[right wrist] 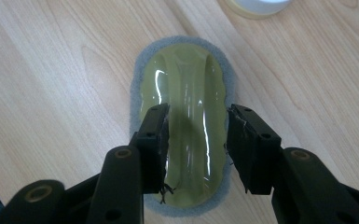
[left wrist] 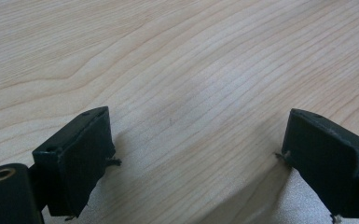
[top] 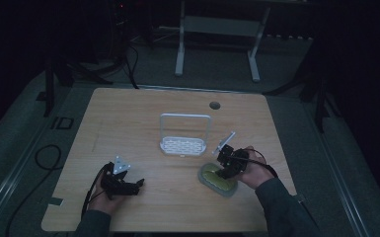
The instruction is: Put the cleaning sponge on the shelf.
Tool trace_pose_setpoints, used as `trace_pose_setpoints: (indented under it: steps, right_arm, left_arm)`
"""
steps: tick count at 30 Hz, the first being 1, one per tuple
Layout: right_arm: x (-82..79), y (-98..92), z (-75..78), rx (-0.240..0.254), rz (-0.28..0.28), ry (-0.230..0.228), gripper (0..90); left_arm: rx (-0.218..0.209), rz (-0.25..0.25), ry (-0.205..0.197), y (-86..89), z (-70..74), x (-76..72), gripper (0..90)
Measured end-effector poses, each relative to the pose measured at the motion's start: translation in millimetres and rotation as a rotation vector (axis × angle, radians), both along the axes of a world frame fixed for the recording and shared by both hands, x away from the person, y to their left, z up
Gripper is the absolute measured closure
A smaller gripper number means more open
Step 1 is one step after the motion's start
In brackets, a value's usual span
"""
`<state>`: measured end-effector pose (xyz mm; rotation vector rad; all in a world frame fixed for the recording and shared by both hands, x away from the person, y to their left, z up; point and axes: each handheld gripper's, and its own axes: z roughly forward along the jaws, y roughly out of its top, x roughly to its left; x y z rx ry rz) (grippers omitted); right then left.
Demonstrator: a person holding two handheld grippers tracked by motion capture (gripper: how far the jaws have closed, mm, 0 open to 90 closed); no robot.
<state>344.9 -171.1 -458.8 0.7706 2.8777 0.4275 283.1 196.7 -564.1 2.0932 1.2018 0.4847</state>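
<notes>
— Dark room around a pale wooden table (top: 128, 118); what's at five o'clock from above?

— A green scrubber (top: 218, 179), with the right gripper (top: 225, 173) over it. The left gripper (top: 137, 186) is at seven o'clock.

— Left gripper view?

— Jaws wide over bare wood.

— Right gripper view?

— Jaws apart, straddling the scrubber's (right wrist: 184, 116) raised handle; whether the pads touch it, I cannot tell.

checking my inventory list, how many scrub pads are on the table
1. The scrub pad, olive green with a grey sponge base, lies flat near the table's front right, between the right gripper's open jaws, in front of the white rack.
</notes>
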Motion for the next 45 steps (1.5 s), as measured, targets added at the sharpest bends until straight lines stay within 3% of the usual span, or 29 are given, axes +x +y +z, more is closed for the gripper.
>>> trace_pose_setpoints:
  steps: [45]
  right_arm:
    - [14.5,15.7,-10.9,-0.126,0.048,0.137,64.8]
  left_arm:
    - [0.001,-0.001,0.0,0.1,0.1,0.0,8.7]
